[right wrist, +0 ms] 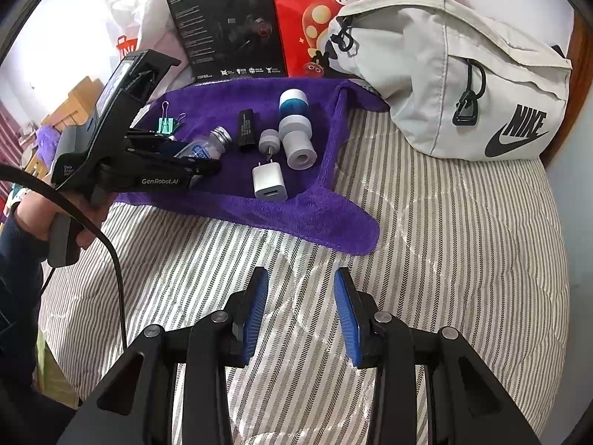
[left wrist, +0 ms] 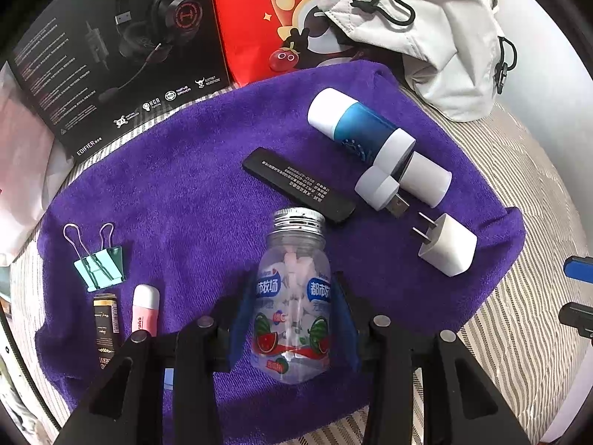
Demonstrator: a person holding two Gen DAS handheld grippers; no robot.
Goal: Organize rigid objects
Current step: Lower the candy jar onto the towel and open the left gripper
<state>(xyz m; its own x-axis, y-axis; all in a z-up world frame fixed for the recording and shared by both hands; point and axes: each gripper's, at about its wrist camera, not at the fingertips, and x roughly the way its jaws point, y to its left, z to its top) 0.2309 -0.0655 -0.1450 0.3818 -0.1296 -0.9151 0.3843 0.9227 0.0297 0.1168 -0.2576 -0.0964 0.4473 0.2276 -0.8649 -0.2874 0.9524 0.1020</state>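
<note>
A clear candy bottle with a silver cap and a watermelon label lies on the purple towel. My left gripper is shut on its sides with the blue pads. On the towel beyond it lie a black flat stick, a blue and white cylinder, a white cylinder, a small USB plug and a white charger. At the left are a green binder clip, a pink lip balm and a black tube. My right gripper hangs open and empty over the striped sheet, short of the towel.
A black headphone box and a red bag stand behind the towel. A grey Nike bag lies at the back right on the bed. A hand holds the left gripper's handle, with a black cable trailing down.
</note>
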